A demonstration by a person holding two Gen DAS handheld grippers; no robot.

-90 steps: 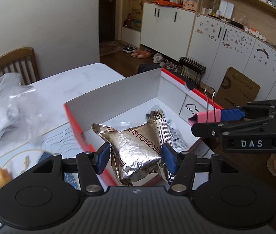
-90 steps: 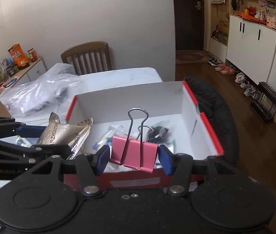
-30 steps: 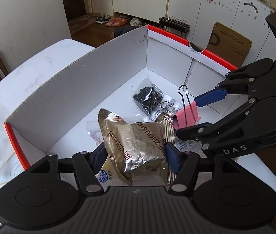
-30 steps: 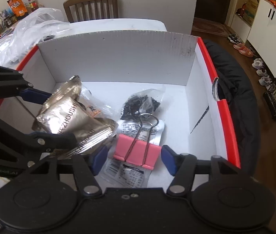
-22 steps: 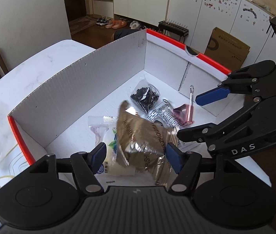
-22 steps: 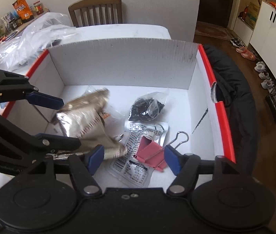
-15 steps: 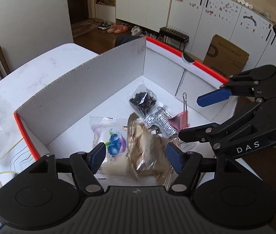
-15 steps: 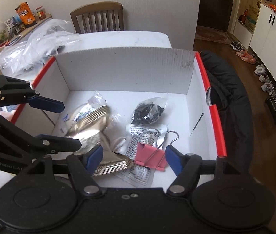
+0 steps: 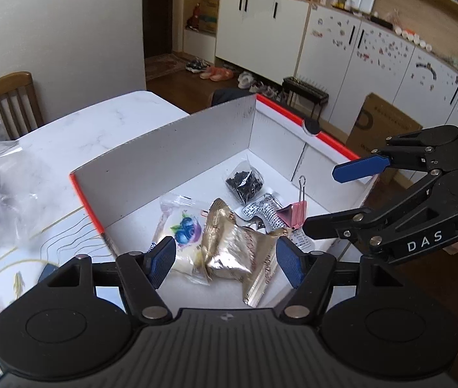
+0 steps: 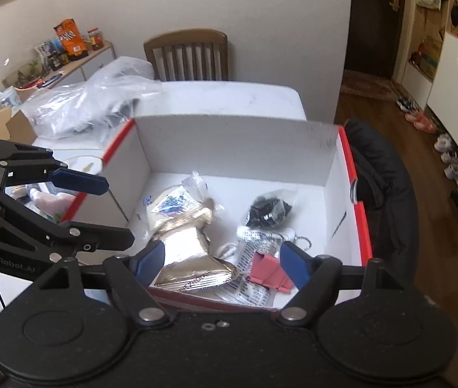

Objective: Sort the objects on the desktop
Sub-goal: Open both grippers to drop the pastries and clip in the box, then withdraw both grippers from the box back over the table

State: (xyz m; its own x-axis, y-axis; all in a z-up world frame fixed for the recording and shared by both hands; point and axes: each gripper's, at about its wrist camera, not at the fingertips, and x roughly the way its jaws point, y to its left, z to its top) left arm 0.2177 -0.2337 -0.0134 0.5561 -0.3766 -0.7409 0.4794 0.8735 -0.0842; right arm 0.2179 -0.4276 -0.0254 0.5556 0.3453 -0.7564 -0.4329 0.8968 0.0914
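both claws, left claw [image 9: 225, 260] and right claw [image 10: 220, 263], wide open, empty, above box [image 9: 164, 148]; foil packet [image 9: 229, 249] and pink clip [image 9: 292, 215] inside; best lift clear, seek bench [image 9: 106, 123] items at 9 o'clock.

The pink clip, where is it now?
The pink clip lies inside the red-edged box, right of the gold packet, on the printed sachet.

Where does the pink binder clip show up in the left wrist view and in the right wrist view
Left wrist view: the pink binder clip lies right of centre on the box floor, beside the gold foil packet.
Right wrist view: the clip sits low, right of centre, by the near wall.
Shared landmark: the bag of dark bits, farther in than the clip.
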